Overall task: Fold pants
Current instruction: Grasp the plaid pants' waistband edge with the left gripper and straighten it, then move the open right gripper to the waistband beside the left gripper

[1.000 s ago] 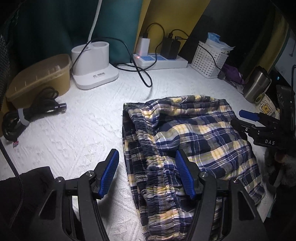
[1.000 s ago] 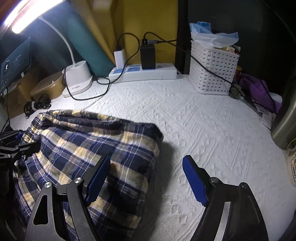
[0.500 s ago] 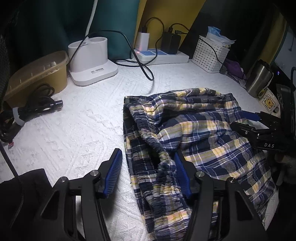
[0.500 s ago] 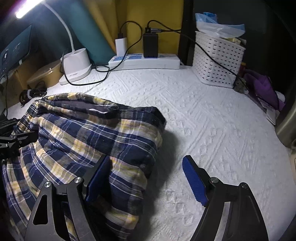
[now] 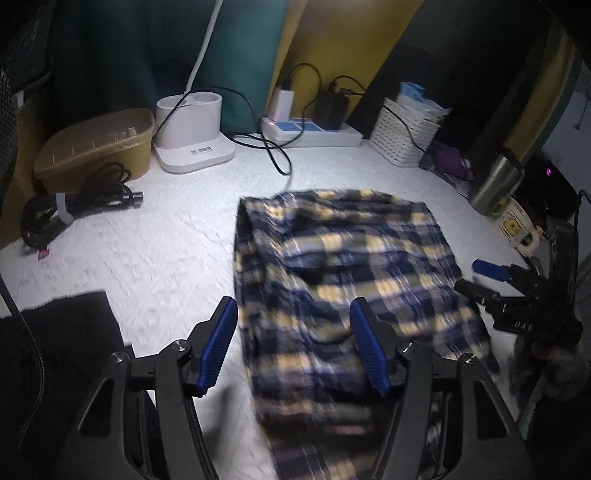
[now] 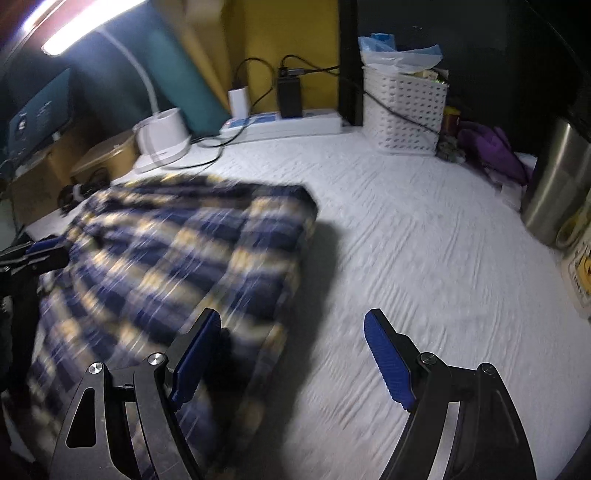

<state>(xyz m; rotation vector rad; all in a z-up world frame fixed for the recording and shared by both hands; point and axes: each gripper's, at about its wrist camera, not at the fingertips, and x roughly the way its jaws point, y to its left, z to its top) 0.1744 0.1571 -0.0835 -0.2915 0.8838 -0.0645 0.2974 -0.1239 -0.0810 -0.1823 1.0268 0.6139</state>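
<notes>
One pair of plaid pants (image 5: 343, 273), navy, white and yellow, lies folded in a blurred heap on the white textured cloth (image 5: 155, 251) that covers the table. Two grippers are in view. The left gripper (image 5: 293, 350) hangs over the near left part of the pants, its jaws opening, with cloth seen between the blue pads but not pinched. The right gripper (image 6: 291, 363) stands with jaws wide apart at the pants' near right edge, nothing clamped.

Along the far edge sit one white lamp base (image 5: 192, 136), one power strip (image 5: 314, 133) with two chargers plugged in, one white perforated basket (image 6: 402, 110), one tan lidded box (image 5: 96, 147) and one coil of black cable (image 5: 77, 203). At the right stand one steel tumbler (image 6: 557, 184) and a mug (image 5: 517, 229). Behind hang teal and yellow surfaces; the room is dim, lit by one lamp bar (image 6: 92, 26).
</notes>
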